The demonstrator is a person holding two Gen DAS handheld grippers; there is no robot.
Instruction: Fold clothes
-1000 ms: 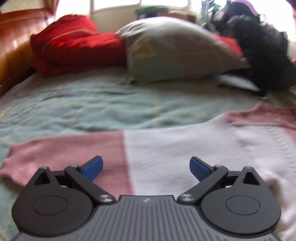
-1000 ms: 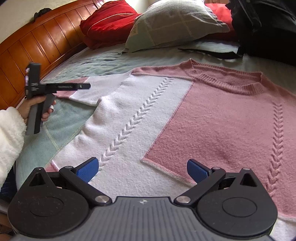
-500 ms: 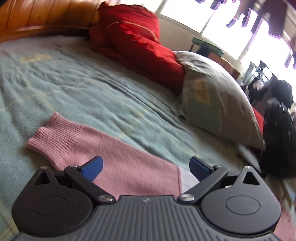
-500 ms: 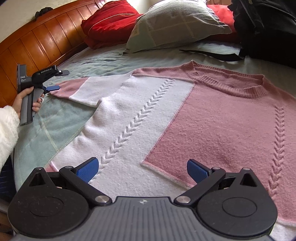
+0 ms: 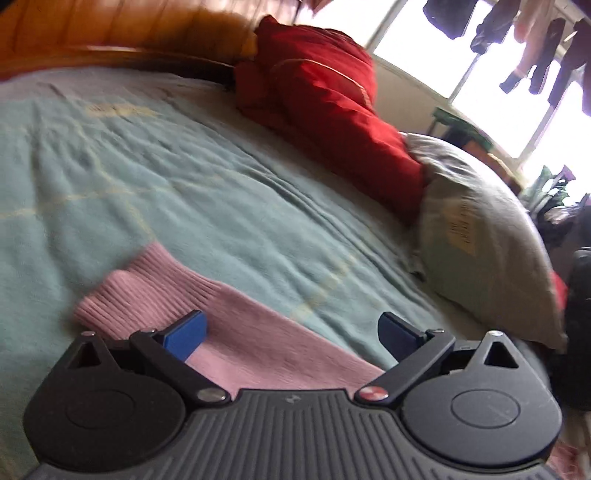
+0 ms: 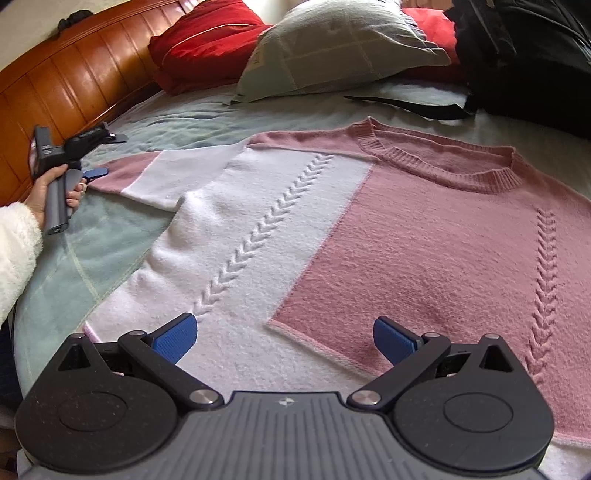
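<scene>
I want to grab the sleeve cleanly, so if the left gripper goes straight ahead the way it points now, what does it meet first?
Most likely the pink sleeve: the open left gripper already straddles it near the ribbed cuff. Past that lies the teal blanket. Depth is unclear in this blurred view.

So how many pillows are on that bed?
3, all by the headboard: a red pillow nearest it, a grey-green pillow beside that, and another red pillow peeking out behind the grey-green one. The black bag may hide more.
</scene>
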